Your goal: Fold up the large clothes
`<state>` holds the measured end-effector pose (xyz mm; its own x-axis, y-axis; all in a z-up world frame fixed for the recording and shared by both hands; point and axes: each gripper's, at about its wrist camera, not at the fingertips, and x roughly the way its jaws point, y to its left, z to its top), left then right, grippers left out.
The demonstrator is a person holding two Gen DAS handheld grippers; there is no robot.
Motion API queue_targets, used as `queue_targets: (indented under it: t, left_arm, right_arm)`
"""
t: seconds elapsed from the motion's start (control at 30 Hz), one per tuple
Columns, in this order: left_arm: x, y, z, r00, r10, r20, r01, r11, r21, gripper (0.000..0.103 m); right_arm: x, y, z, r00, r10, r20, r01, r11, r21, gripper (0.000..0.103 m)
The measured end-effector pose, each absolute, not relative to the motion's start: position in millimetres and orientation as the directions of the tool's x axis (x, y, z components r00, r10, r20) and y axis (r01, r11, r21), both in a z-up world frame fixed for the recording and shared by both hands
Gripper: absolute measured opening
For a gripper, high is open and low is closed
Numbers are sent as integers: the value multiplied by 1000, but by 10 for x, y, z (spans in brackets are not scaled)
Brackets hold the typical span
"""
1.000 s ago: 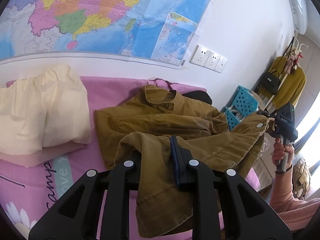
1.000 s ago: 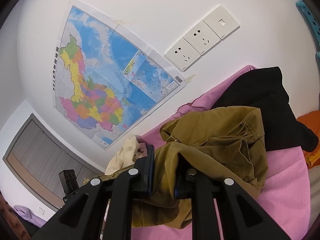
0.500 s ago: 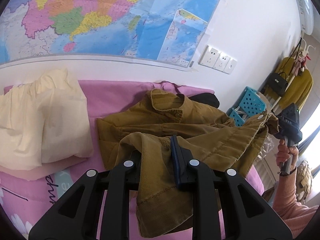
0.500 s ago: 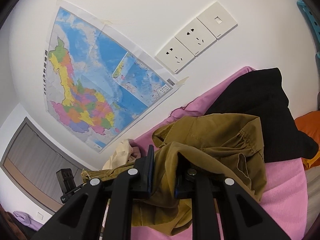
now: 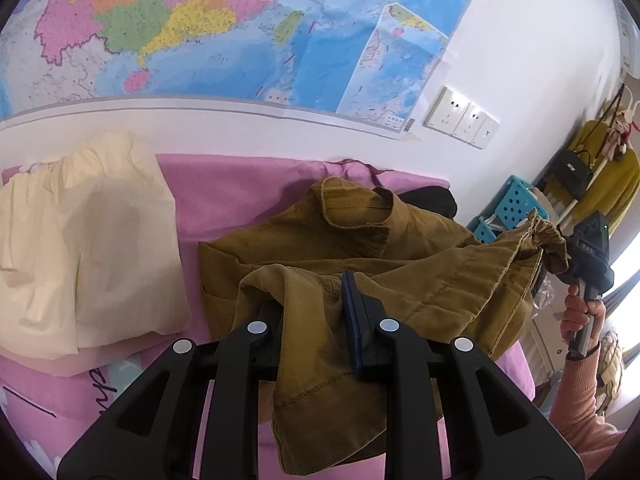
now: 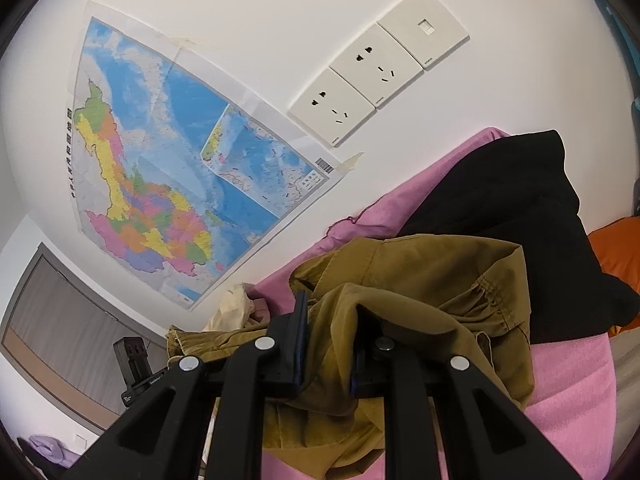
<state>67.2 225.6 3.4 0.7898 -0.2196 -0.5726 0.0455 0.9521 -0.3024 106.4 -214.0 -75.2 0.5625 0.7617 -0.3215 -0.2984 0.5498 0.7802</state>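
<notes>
Mustard-brown corduroy shirt [image 5: 360, 248] half-raised off pink bedsheet [image 5: 240, 188], collar beyond fingers. Left gripper [image 5: 316, 312] and right gripper [image 6: 328, 336] clamped on hem corners. Soft, floppy, medium-heavy; grip seams.

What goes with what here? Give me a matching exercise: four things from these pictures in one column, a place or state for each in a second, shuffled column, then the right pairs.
Things
1. brown jacket
2. cream garment
3. black garment
4. wall sockets

Places or states
A. fixed to the white wall beside the map
B. lying folded on the pink bedsheet, touched by neither gripper
C. clamped by both the left gripper and the right gripper
D. lying on the bed beyond the jacket, next to something orange

Pairs: 1-C, 2-B, 3-D, 4-A
</notes>
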Motion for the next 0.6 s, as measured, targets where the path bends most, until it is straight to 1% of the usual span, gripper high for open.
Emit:
queue_targets:
  t: [0.6]
  left_arm:
    - [1220, 2323, -182, 740, -175, -650, -23, 958, -285, 22]
  right_arm:
    - [1427, -2077, -923, 555, 747, -366, -220, 556, 802, 19]
